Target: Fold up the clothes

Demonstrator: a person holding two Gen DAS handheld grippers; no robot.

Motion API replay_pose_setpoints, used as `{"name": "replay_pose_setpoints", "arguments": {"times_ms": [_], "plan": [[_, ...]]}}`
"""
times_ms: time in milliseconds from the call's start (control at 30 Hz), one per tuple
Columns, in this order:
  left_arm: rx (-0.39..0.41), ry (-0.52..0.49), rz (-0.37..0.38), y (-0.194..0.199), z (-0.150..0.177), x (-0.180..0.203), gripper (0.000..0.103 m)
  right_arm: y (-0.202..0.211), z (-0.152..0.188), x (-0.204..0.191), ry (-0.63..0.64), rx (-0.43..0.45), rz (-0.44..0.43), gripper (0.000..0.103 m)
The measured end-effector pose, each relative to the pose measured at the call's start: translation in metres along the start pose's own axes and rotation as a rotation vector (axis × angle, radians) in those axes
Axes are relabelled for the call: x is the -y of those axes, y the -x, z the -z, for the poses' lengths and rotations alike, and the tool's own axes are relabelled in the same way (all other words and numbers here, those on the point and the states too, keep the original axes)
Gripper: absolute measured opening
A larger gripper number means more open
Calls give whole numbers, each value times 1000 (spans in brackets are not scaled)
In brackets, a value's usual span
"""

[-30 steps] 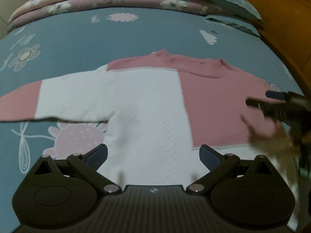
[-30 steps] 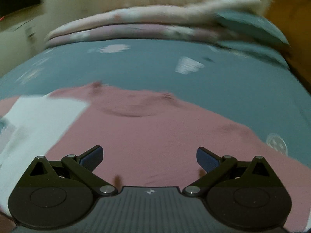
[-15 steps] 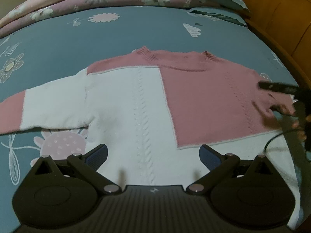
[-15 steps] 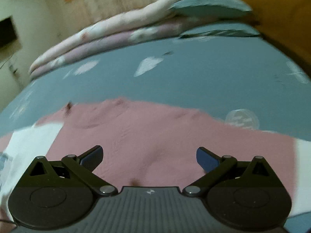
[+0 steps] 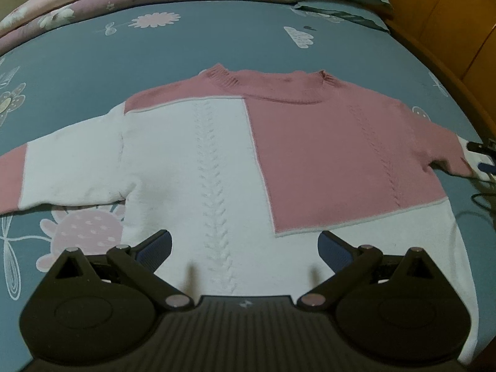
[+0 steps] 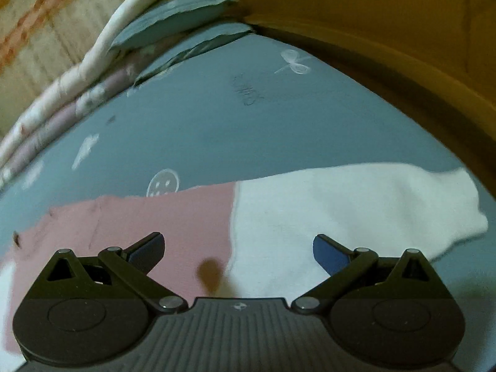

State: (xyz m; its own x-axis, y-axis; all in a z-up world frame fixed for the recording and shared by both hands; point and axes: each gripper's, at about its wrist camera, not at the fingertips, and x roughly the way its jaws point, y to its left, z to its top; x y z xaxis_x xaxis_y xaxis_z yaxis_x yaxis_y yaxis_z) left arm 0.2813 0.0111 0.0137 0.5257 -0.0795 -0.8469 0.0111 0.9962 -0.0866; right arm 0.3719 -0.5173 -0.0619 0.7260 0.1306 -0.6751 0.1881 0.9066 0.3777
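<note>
Both grippers, left point(image 5: 245, 249) & right point(image 6: 237, 252): black linkage arms w/ silver pivot screws, round black side housings, ribbed dark-grey centre body w/ small white logo. Fingertip pads point(image 5: 155, 249) dark blue, ribbed.

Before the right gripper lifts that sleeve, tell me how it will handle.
The sleeve is soft knit lying flat on the bed, so it will probably droop from the open right gripper. It looks light. The sweater may drag along.
</note>
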Motion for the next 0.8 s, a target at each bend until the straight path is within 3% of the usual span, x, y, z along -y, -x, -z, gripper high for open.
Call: {"name": "replay_pose_setpoints", "arguments": {"times_ms": [100,167,267,433,533,633,800], "plan": [[-1,-22,11,-2,-3,6,100,10,-2,-8,-32,5,-68,103],[2,-36,21,-3,-5,12,100,18,0,-29,0,5,-178,103],[8,-57,29,-2,-7,18,100,19,5,-73,94,-13,-330,103],[8,-47,22,0,-4,15,100,6,36,-143,350,-64,-415,103],[4,-22,12,-1,0,9,100,-10,56,-162,444,-114,-400,103],[2,-14,14,-2,2,5,100,-29,70,-152,446,-180,-298,103],[-2,-1,19,-4,4,1,100,-7,68,-134,432,-154,-236,103]]}}
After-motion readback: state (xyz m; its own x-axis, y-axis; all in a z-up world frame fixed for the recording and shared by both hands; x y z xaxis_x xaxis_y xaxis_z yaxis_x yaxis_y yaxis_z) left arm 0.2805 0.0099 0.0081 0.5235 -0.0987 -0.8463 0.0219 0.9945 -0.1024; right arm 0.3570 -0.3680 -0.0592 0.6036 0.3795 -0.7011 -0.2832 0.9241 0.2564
